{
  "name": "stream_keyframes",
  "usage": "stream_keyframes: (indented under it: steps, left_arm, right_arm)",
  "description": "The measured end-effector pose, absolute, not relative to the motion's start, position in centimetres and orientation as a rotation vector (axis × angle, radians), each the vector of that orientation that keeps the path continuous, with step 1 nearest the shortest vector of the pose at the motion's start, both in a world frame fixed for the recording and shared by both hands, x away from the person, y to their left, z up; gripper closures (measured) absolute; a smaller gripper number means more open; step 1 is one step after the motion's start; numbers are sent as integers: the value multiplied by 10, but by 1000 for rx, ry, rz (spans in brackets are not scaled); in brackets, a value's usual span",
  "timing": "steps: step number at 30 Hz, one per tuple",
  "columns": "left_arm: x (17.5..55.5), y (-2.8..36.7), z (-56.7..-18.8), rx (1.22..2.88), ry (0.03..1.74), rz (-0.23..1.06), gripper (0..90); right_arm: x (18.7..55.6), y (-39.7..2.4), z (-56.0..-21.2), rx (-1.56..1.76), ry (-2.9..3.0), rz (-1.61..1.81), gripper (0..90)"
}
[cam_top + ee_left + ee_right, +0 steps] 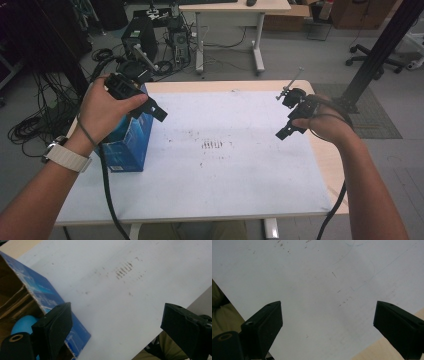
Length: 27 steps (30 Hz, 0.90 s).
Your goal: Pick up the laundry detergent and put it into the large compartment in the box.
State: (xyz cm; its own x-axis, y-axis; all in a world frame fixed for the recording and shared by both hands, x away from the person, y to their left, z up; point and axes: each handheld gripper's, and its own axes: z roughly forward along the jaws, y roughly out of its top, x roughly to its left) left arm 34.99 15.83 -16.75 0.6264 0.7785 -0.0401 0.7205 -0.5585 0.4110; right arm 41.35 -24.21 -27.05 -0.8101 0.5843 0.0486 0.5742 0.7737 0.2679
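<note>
White sheet (225,165): covers most of the pale wood surface (332,165); dark smudged marks (212,145) near its middle.
High view, blue box (131,142): upright at the left edge of the sheet, partly hidden by the left hand (102,112).
High view, left gripper (156,111): raised just above and beside the box top, tips aimed toward the sheet's middle; finger gap hard to judge here.
High view, right gripper (284,131): held over the right side of the sheet by the right hand (322,122), well apart from the box; nothing between its fingers.
High view, surroundings: grey floor with cable coils (30,127), a white desk (235,10) farther back, a black post (380,50) at right.
Left gripper view, fingers (53,327): spread wide, gripping nothing; bare sheet between them.
Left gripper view, box: open top seen from above, brown cardboard inside, a light blue rounded object (23,323) lying in it just behind the nearer finger; this inside hidden in the high view.
Left gripper view, marks: same dark smudges, upper middle.
Right gripper view, fingers (263,327): spread wide, holding nothing, over plain sheet with faint scratches and thin blue pen lines (364,277).
Right gripper view, edges: wood surface at lower right corner.
</note>
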Motion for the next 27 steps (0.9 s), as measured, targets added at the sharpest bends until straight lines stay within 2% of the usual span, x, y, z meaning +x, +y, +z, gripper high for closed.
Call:
stream_keyframes:
  steps: [27]
  left_arm:
    - [335, 123, -183, 2564, 1006, 127, 104]
  right_arm:
    - [414, -240, -272, 954, 2926, 420, 87]
